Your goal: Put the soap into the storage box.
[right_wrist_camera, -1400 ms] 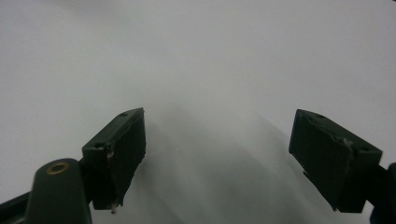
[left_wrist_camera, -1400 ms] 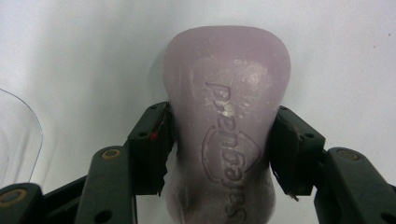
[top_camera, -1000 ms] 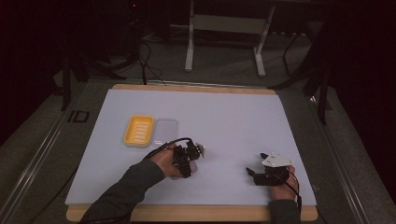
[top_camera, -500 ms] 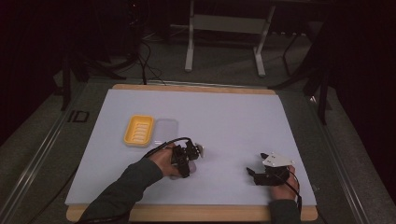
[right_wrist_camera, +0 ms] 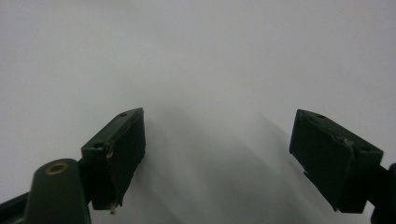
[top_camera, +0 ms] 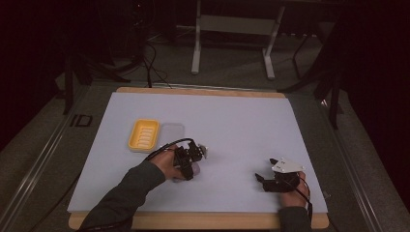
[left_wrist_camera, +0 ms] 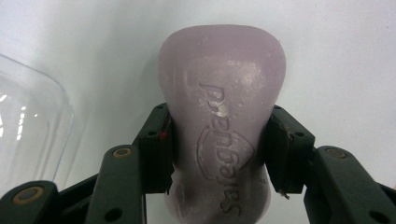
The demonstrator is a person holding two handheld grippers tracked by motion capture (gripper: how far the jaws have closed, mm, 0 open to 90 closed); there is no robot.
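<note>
The left gripper (left_wrist_camera: pixel 217 154) clamps the pale lilac waisted soap bar (left_wrist_camera: pixel 219 116) at its narrow middle for a sure hold, yellow ribbed soap dish (top_camera: pixel 144 135) just ahead, while the right gripper (right_wrist_camera: pixel 219 158) idles open, well apart.

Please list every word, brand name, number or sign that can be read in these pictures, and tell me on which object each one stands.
"Safeguard", embossed with a shield emblem, reads on the pale purple soap bar that the left gripper holds between its jaws.
"ID" appears to be printed beside the table's left edge in the high view; the letters are dim, so this reading is uncertain.
No text can be read on the yellow soap dish, its clear lid or the right gripper.
</note>
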